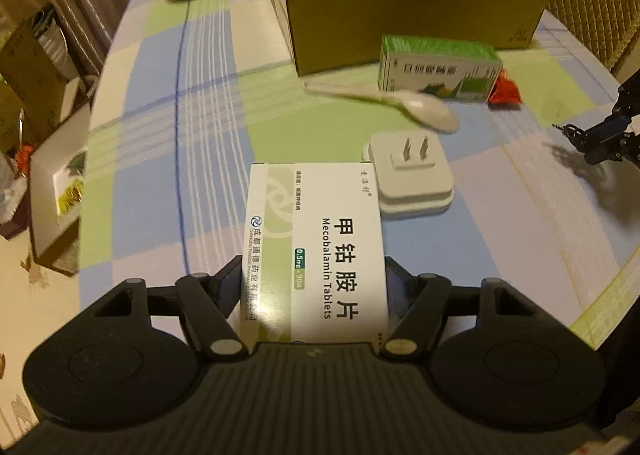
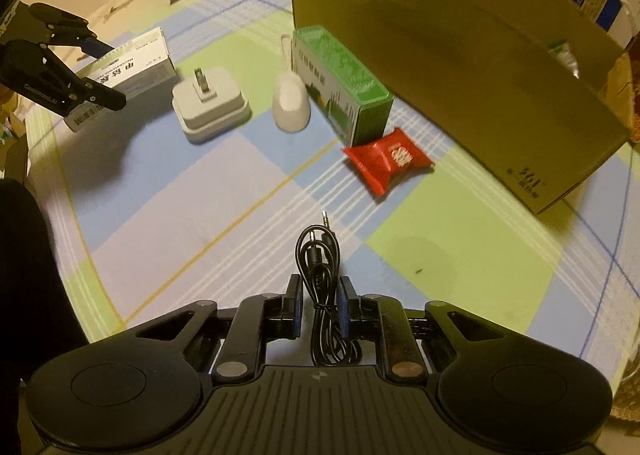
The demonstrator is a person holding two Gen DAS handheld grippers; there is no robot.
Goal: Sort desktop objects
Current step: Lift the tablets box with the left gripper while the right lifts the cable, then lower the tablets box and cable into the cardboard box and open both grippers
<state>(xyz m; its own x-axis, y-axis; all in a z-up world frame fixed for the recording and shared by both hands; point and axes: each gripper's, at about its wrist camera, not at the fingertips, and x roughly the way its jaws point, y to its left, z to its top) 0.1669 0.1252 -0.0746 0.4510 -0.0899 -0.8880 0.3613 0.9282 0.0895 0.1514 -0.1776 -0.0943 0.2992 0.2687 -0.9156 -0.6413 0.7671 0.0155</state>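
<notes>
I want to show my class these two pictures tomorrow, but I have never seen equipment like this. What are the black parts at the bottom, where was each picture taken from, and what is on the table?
No robot here: a person carries a hand-held gripper in each hand, each with a wide-angle camera looking along its two fingers.

The left camera shows the left hand-held gripper shut on a white and green Mecobalamin tablet box. The right camera shows the right hand-held gripper shut on a coiled black audio cable.

On the checked blue and green tablecloth lie a white plug adapter with its prongs up, a white plastic spoon, a green and white carton and a red snack packet. Behind them stands a large open cardboard box.
</notes>
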